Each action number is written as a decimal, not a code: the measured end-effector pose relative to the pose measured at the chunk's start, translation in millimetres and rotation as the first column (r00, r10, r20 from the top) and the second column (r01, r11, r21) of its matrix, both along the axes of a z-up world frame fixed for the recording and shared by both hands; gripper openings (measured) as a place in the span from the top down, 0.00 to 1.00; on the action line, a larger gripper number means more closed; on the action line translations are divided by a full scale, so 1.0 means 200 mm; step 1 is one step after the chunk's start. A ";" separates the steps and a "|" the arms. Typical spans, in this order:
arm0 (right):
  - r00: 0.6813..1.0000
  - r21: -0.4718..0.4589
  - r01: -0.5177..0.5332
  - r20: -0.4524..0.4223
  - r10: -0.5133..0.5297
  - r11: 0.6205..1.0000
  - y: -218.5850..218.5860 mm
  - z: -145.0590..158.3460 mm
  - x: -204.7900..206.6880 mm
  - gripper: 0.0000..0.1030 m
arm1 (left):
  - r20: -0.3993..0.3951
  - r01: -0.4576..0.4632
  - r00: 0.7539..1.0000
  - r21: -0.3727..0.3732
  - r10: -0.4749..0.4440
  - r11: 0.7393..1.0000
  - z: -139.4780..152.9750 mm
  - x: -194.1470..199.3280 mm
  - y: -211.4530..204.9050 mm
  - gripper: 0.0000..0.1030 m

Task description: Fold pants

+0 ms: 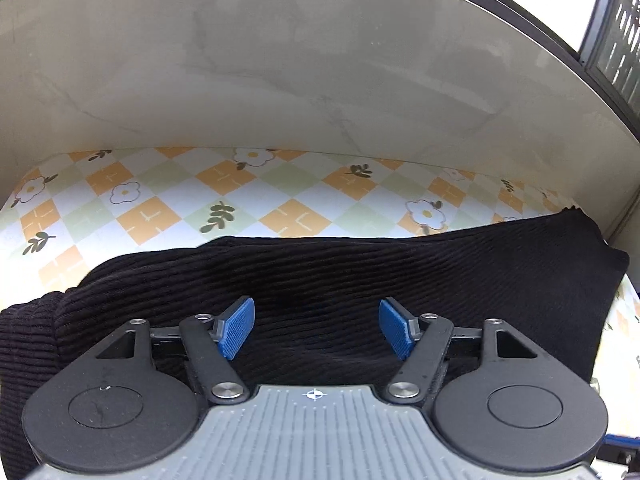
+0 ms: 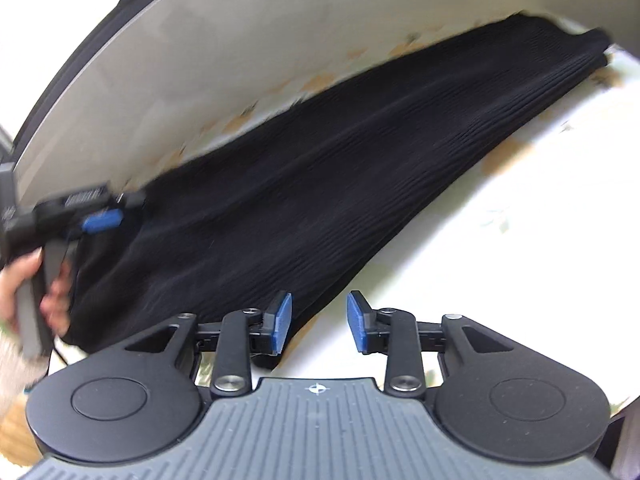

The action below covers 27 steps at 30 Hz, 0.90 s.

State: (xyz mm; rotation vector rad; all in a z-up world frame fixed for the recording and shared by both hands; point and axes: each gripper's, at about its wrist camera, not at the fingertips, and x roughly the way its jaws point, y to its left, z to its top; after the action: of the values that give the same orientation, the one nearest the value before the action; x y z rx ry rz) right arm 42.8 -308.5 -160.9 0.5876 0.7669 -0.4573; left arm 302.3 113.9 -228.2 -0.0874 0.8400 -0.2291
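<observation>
Black ribbed pants [image 1: 360, 272] lie as a long folded band on the flowered table cover [image 1: 160, 200]. My left gripper [image 1: 316, 328] hovers over one end of them, open, with its blue pads [image 1: 236, 328] wide apart and nothing pinched. In the right wrist view the pants [image 2: 320, 160] run from lower left to upper right. My right gripper [image 2: 320, 322] is open just past their near corner, its left pad [image 2: 282, 324] over the cloth edge and its right pad over the cover. The left gripper [image 2: 100, 220] shows blurred at the far left, held by a hand [image 2: 52, 292].
The checked cover lies on a grey round tabletop [image 1: 280, 80] with a dark rim [image 1: 520, 12]. A grilled window or frame [image 1: 624, 40] stands beyond the rim at upper right. Bare cover [image 2: 500, 240] shows to the right of the pants.
</observation>
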 end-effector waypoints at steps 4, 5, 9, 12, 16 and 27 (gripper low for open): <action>0.994 -0.090 0.111 0.029 -0.109 0.990 -0.21 0.13 -0.07 0.51 | -0.025 0.017 1.000 0.050 -0.015 0.999 0.09 -0.07 -0.20 0.18; 0.991 -0.109 0.131 0.036 -0.128 0.985 -0.27 0.15 -0.07 0.48 | -0.028 0.013 1.000 0.063 -0.011 0.998 0.10 -0.08 -0.25 0.16; 0.984 -0.152 0.174 0.076 -0.164 0.973 -0.50 0.24 -0.09 0.31 | -0.044 -0.009 0.999 0.070 0.012 0.998 0.15 -0.09 -0.39 0.10; 0.983 -0.162 0.162 0.110 -0.145 0.973 -0.68 0.28 -0.09 0.18 | -0.053 -0.043 0.997 0.097 0.049 0.994 0.16 -0.06 -0.50 0.07; 0.985 -0.144 0.138 0.121 -0.121 0.980 -0.96 0.26 -0.08 0.16 | -0.069 -0.097 0.992 0.115 0.106 0.989 0.16 -0.04 -0.64 0.02; 0.980 -0.040 0.141 0.146 -0.133 0.989 -1.65 -0.04 -0.26 0.15 | -0.124 -0.187 0.973 0.086 0.197 0.979 -0.05 -0.02 -1.01 0.00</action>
State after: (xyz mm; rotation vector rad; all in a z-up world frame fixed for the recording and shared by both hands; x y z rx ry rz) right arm -8.9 -639.1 -169.1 0.6216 0.5783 -0.5536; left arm 297.9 -88.2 -237.7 -0.1152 0.9642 -0.0097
